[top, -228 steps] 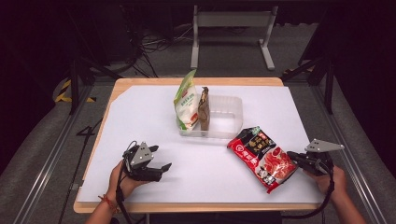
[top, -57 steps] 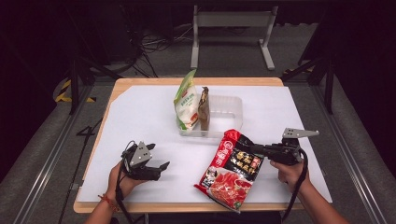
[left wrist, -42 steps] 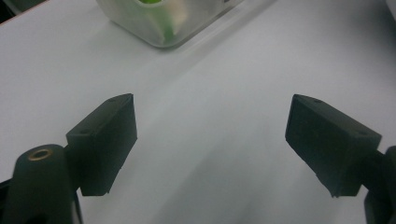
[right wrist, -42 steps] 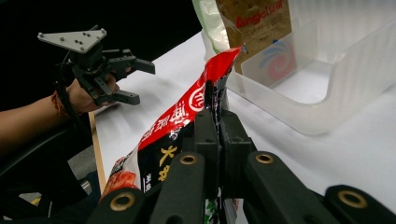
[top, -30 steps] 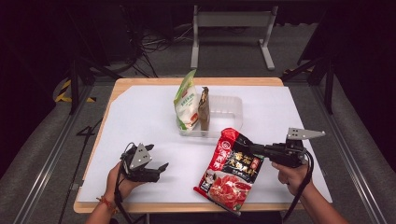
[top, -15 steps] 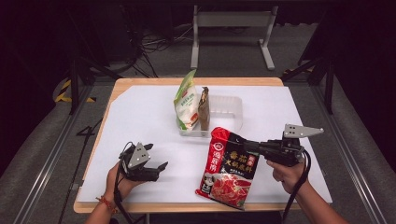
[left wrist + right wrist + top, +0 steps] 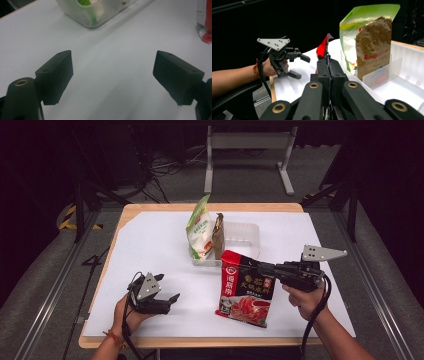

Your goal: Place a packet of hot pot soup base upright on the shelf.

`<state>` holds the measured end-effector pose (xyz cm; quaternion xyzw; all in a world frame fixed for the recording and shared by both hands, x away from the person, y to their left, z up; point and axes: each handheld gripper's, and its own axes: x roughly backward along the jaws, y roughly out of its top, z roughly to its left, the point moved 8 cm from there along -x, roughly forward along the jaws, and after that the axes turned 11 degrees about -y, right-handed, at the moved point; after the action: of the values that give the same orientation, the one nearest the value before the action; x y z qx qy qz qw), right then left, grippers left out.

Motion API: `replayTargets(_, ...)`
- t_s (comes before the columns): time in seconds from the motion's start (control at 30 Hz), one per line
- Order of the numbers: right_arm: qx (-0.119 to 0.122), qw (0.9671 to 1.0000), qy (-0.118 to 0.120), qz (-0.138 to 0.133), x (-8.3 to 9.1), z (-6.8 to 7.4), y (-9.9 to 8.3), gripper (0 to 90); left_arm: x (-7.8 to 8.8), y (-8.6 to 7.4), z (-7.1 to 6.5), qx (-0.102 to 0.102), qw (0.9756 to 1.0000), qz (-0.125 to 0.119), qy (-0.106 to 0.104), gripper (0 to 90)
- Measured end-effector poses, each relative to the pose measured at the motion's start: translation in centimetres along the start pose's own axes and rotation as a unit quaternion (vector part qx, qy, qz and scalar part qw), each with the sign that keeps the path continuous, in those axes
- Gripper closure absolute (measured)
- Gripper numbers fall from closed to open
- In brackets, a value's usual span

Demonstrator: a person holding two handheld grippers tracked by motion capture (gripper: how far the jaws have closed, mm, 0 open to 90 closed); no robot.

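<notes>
High view. Red pouch [image 7: 246,289]: flat printed food packet, hanging upright off the worktop [image 7: 150,245], pinched at its upper right edge by the right tool [image 7: 260,268], whose jaws are clamped tight on it. It hangs just in front of the clear bin [image 7: 243,240]. Judged light, soft and limp with a slick film skin; the sealed edge is the firm place to hold, while the filled belly would likely sag or slip. Bin contents: green-and-white pouch [image 7: 200,227] and brown pouch [image 7: 218,236], both standing at the left end; the right part of the bin is free. Left tool [image 7: 170,301]: low over the worktop at front left, well apart from the pouch, jaws spread, nothing between them.

Left gripper view. Two black pads stand wide over bare white surface. Bin corner [image 7: 95,12] ahead; a lower corner of the red pouch [image 7: 206,22] at the far right edge.

Right gripper view. Jaws pressed together on the thin red pouch edge [image 7: 323,48]. Brown pouch [image 7: 373,47] leans on the green one [image 7: 362,22], behind a clear divider [image 7: 382,73]. These two and the bin wall are what could obstruct an entry; the open compartment lies to the right.
</notes>
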<state>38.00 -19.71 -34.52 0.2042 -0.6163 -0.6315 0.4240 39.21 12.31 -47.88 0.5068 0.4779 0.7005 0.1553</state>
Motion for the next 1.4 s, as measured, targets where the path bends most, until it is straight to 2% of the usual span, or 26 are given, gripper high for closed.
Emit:
replayTargets(0.3,0.010,0.9996,-0.023,-0.015,1.2,-0.7,1.5,89.0,0.1,0.0,0.2,0.001,1.0000,0.000,0.006,16.8)
replayTargets(0.53,0.025,0.9982,-0.050,-0.021,1.8,-1.7,2.6,88.9,0.1,-0.1,0.2,0.002,1.0000,0.003,0.006,16.8)
replayTargets(0.9,0.019,0.9959,-0.078,-0.041,2.6,-2.7,4.6,88.9,0.2,-0.2,0.3,0.004,1.0000,0.003,0.006,16.8)
replayTargets(1.17,0.020,0.9937,-0.093,-0.058,2.8,-3.1,6.5,88.9,0.2,-0.2,0.3,0.004,1.0000,0.002,0.003,16.5)
replayTargets(1.4,0.022,0.9924,-0.104,-0.061,2.1,-3.4,8.1,88.9,0.2,-0.2,0.3,0.003,1.0000,-0.001,0.002,16.3)
